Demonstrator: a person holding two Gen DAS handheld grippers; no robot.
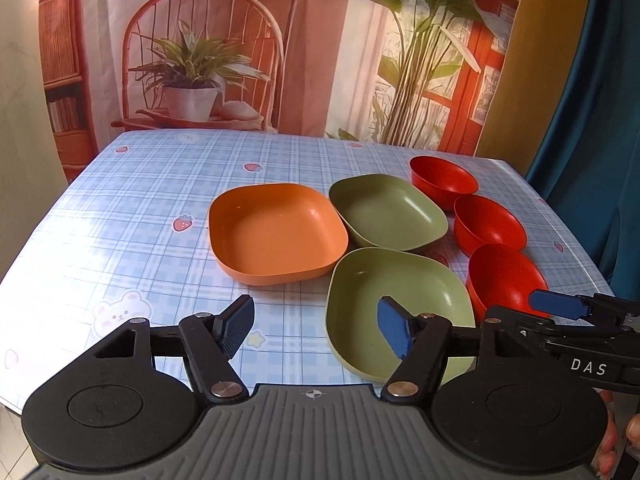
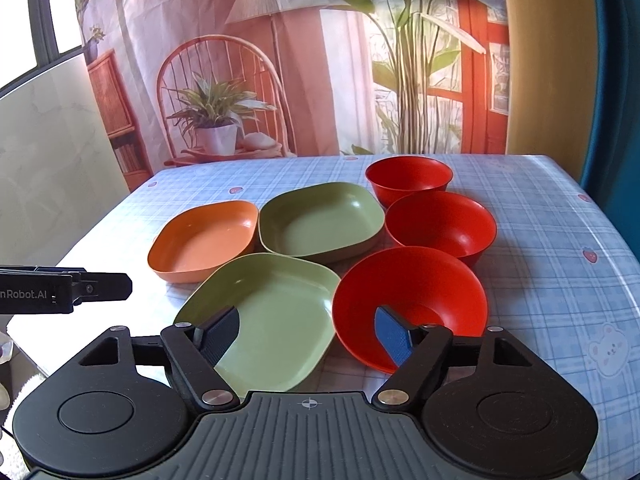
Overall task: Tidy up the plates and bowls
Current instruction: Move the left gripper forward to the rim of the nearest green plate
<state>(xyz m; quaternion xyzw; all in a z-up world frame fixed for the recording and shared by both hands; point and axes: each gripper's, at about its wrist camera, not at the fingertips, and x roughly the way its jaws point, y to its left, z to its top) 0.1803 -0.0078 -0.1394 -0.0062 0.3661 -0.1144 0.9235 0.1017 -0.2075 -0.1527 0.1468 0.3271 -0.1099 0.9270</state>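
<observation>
Nearest to the right gripper point(image 2: 308, 334) lie two things: the near green plate point(image 2: 272, 320) under its left finger and the near red bowl point(image 2: 408, 300) under its right finger. The jaws stand wide apart and hold nothing. The left gripper point(image 1: 316, 326) is also spread wide and empty; the same green plate point(image 1: 396, 304) lies under its right finger, and the orange plate point(image 1: 276, 232) is just ahead of it, a little to the left.

Beyond the near plate, a second green plate point(image 2: 320, 222) touches the orange one point(image 2: 204, 240). Ahead of the right gripper, two more red bowls point(image 2: 440, 224) point(image 2: 408, 180) stand in a row going away, close together. Everything rests on the checked tablecloth point(image 2: 560, 240).

It seems to me that no stacking is done yet: each dish lies single. The step in hand looks like the first approach. The next move probably calls for one gripper to go down so that its fingers take one rim between them, then to close, lift, and nest the dish into its twin without pushing the neighbours.
</observation>
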